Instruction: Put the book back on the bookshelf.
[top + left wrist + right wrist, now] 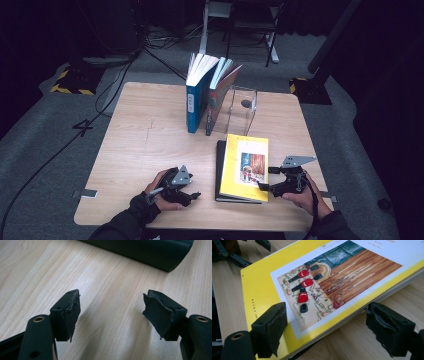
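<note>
A yellow book [245, 167] with a picture on its cover lies flat on top of a dark book [220, 170] near the table's front right. My right gripper [265, 178] is at the yellow book's [287, 272] right edge and stands open [327, 317]. One jaw hovers over the cover and the other is off the edge, above the wood; neither pad presses on the book. My left gripper [192, 195] rests low over bare wood left of the books, open [111, 312] with nothing between its pads. The dark book [150, 252] lies just beyond it.
Behind the flat books, a blue book [196, 95] and a colourful book [220, 97] stand upright against a clear plastic bookend [243, 107]. The wooden table [140, 140] has bare room on its left half. Cables run across the floor behind it.
</note>
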### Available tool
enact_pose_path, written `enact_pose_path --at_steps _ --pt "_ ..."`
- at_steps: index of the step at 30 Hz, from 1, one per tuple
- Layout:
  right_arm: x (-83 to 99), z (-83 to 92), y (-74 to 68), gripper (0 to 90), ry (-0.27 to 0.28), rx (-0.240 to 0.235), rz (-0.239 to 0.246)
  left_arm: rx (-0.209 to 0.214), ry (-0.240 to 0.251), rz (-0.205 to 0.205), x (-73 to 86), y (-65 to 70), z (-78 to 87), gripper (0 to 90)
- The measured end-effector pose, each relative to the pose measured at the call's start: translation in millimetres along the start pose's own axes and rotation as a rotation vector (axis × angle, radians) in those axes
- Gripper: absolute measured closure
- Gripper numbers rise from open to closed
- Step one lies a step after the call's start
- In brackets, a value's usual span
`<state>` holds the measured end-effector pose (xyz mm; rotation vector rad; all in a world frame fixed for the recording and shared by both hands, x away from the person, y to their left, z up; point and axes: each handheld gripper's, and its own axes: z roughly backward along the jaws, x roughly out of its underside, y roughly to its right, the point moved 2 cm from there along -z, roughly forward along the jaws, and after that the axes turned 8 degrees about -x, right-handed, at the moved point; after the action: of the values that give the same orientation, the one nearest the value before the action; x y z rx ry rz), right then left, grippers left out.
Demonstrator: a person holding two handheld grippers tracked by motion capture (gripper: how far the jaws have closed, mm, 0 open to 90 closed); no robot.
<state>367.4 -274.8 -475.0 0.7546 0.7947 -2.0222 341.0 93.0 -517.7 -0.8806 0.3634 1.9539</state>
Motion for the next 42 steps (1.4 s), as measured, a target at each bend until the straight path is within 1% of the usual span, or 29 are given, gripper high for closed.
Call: enact_pose_path --at_steps 3,5,10,14,18,21,22,23,24,25,27,28,31,34,36,38,40,42 --pt "-3.3 0.0 -2.3 20.4 -0.004 0.012 0.025 -0.006 -0.003 0.002 -0.6 0.0 -0.8 27.5" --pt "-5.3 0.6 -3.6 21.1 -0.002 0.015 0.047 0.003 -0.006 0.012 -0.8 -1.0 -1.5 26.9" --pt "-14.3 1.0 -5.4 25.5 0.012 0.017 0.072 0.006 -0.008 0.015 -1.4 -1.9 -2.6 25.1" --pt "-26.1 -4.4 -6.0 27.1 0.010 0.018 0.092 0.012 -0.009 0.012 -1.8 -2.3 -3.2 24.5" --pt "-35.7 -12.8 -2.2 29.8 0.001 0.017 0.082 0.013 -0.008 0.004 -2.2 -2.4 -3.4 25.1" --pt "-39.6 -22.5 1.1 34.8 -0.015 0.006 0.053 0.015 -0.008 0.002 -2.4 -2.6 -3.6 25.1" --pt "-39.9 -26.5 1.3 35.9 -0.022 0.008 0.052 0.015 -0.010 0.001 -2.5 -2.7 -3.6 25.1" --pt "-40.4 -27.4 1.0 39.0 -0.020 0.005 0.055 0.016 -0.009 -0.001 -2.7 -2.8 -3.7 25.0" --pt "-41.1 -27.7 0.8 43.8 -0.020 -0.010 0.052 0.018 -0.008 -0.003 -2.8 -3.0 -4.0 25.1" --pt "-41.7 -27.9 0.8 46.0 -0.022 -0.029 0.044 0.019 -0.008 -0.004 -3.1 -3.1 -4.3 25.1" --pt "-42.2 -28.6 0.8 49.8 -0.028 -0.044 0.048 0.020 -0.009 -0.003 -3.2 -3.0 -4.4 25.1" --pt "-42.6 -28.8 0.3 51.7 -0.033 -0.058 0.050 0.020 -0.009 -0.003 -3.1 -3.0 -4.3 25.1" --pt "-43.4 -30.9 -2.4 55.1 -0.039 -0.080 0.058 0.017 -0.008 -0.003 -3.1 -2.7 -4.2 25.2" --pt "-42.5 -33.7 -7.0 60.2 -0.035 -0.120 0.062 0.015 -0.008 0.002 -3.4 -2.4 -4.3 25.7" --pt "-42.8 -36.0 -10.8 62.9 -0.028 -0.116 0.071 0.014 -0.007 0.008 -4.0 -2.2 -4.5 27.5" --pt "-43.7 -37.7 -13.9 64.1 -0.029 -0.098 0.082 -0.003 -0.002 0.024 -5.3 -3.1 -5.6 32.1" --pt "-43.7 -37.6 -14.6 64.8 -0.026 -0.093 0.088 -0.014 -0.004 0.036 -6.6 -4.1 -7.1 32.5" --pt "-42.9 -37.4 -14.6 65.3 -0.020 -0.095 0.087 -0.017 -0.004 0.034 -8.1 -4.8 -8.3 33.1"
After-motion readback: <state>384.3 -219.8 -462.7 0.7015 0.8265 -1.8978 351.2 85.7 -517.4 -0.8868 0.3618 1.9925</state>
